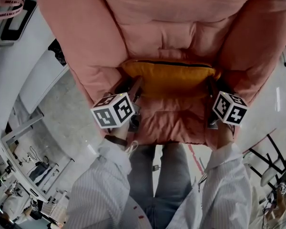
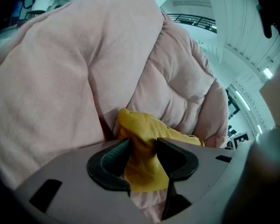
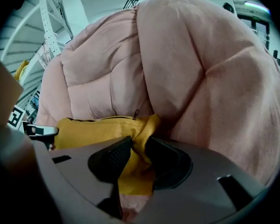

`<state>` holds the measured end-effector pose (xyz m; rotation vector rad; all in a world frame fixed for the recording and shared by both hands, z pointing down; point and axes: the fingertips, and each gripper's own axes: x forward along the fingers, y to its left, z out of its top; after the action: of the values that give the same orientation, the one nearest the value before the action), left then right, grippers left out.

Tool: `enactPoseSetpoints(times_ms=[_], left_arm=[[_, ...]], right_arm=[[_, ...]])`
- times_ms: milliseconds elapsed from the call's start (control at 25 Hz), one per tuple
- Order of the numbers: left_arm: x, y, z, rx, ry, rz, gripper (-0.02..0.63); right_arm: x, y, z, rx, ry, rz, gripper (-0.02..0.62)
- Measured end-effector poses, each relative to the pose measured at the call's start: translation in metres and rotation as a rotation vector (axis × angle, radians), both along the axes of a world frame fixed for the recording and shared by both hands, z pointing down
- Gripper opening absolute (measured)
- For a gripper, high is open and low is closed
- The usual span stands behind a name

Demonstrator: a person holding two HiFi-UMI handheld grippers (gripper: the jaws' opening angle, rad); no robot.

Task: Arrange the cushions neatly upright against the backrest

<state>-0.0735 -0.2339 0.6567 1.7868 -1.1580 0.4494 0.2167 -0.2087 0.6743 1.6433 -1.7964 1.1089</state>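
Note:
A yellow cushion [image 1: 171,78] with a dark zip along its top edge stands upright on the seat of a pink padded armchair [image 1: 181,18], leaning on the backrest. My left gripper [image 1: 132,87] is at the cushion's left lower corner and my right gripper [image 1: 211,88] at its right lower corner. In the left gripper view the yellow cloth [image 2: 140,129] lies between the parted jaws of the left gripper [image 2: 142,146]. In the right gripper view a bunched corner of the cushion [image 3: 93,127] sits loosely between the jaws of the right gripper [image 3: 139,146].
The chair's thick armrests [image 1: 74,42] close in on both sides of the cushion. A person's legs [image 1: 164,175] stand against the seat's front edge. A white table [image 1: 24,56] is at the left, and dark stool legs [image 1: 269,161] at the lower right.

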Motion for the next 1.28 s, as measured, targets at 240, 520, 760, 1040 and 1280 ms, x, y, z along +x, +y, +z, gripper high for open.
enactPoseSetpoints(times_ms=[240,520,760,1040,1280], left_arm=[[-0.007,0.012,-0.009,0.001,0.007,-0.003,0.19],[-0.015,0.037,-0.034,0.026,0.004,0.013,0.19],[0.007,0.063,-0.103,0.096,0.051,0.068,0.184],[0.055,0.062,-0.215,0.234,0.161,0.121,0.178],[0.092,0.068,-0.303,0.341,0.237,0.188,0.173]], right_arm=[[0.002,0.015,-0.011,-0.001,-0.009,0.026,0.097],[-0.001,0.049,-0.033,-0.012,-0.05,0.037,0.097],[-0.011,0.065,-0.101,0.069,-0.11,-0.009,0.097],[-0.005,0.044,-0.226,0.241,-0.134,-0.047,0.097],[-0.013,0.031,-0.342,0.394,-0.205,-0.111,0.097]])
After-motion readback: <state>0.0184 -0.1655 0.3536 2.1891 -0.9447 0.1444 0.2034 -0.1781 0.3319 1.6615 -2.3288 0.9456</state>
